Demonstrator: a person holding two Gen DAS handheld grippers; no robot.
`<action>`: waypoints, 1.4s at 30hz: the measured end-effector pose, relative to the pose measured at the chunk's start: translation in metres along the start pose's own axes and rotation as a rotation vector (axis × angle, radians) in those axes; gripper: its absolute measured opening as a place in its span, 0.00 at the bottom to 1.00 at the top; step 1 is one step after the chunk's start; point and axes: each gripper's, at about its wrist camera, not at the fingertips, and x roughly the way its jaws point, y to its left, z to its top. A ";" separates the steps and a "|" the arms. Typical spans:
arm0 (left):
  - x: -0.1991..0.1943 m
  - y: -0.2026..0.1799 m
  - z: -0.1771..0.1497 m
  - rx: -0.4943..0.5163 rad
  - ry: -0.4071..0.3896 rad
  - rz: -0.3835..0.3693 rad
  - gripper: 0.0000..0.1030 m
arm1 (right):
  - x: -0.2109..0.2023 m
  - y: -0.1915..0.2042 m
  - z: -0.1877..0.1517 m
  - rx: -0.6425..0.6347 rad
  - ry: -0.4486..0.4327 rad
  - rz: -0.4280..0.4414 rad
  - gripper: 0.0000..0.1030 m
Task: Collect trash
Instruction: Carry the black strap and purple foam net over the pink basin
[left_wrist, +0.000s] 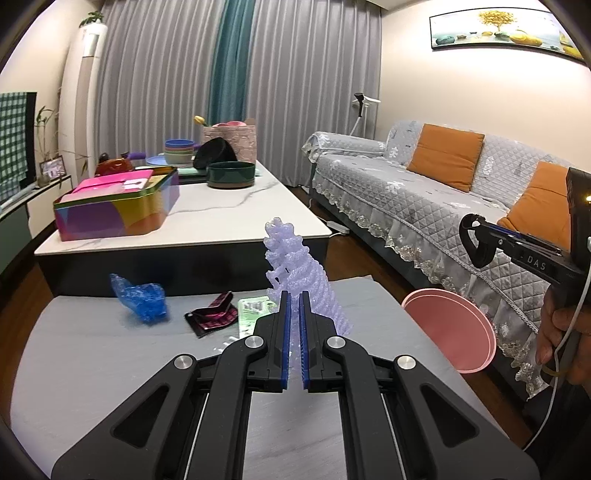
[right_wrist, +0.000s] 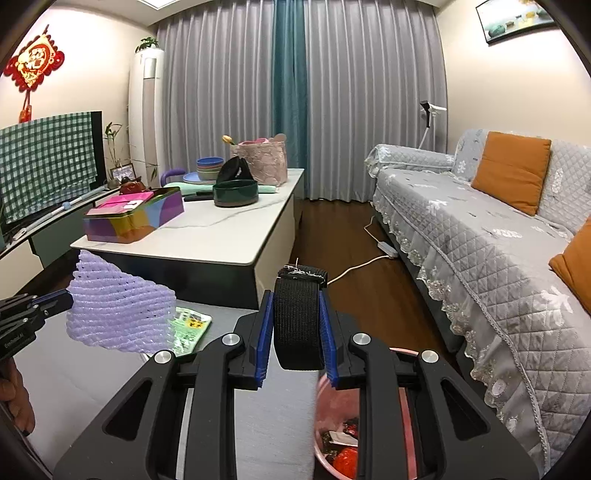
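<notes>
left tongs (left_wrist: 294, 339) clamped on purple foam net (left_wrist: 306, 284) above grey table edge (left_wrist: 424, 325); right tongs (right_wrist: 296, 332) gripping black strap (right_wrist: 297, 321)

Purple foam net sleeve (left_wrist: 304, 280) was pinched upright, lifted off the grey table (left_wrist: 92, 350). Crumpled blue plastic (left_wrist: 142, 297), a dark red-black wrapper (left_wrist: 214, 314) and a green-white packet (left_wrist: 251, 314) lay on it. Black webbing strap loop (right_wrist: 298, 325) was held above the pink bin (right_wrist: 321, 424), which held red and white scraps.
</notes>
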 end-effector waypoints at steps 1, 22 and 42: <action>0.001 -0.002 0.000 0.001 0.000 -0.003 0.04 | 0.000 -0.003 -0.001 0.002 0.001 -0.004 0.24; 0.024 -0.046 0.001 0.033 0.026 -0.082 0.04 | -0.015 -0.056 -0.008 0.058 0.000 -0.073 0.24; 0.064 -0.104 0.003 0.062 0.086 -0.174 0.04 | -0.018 -0.096 -0.010 0.118 0.004 -0.125 0.24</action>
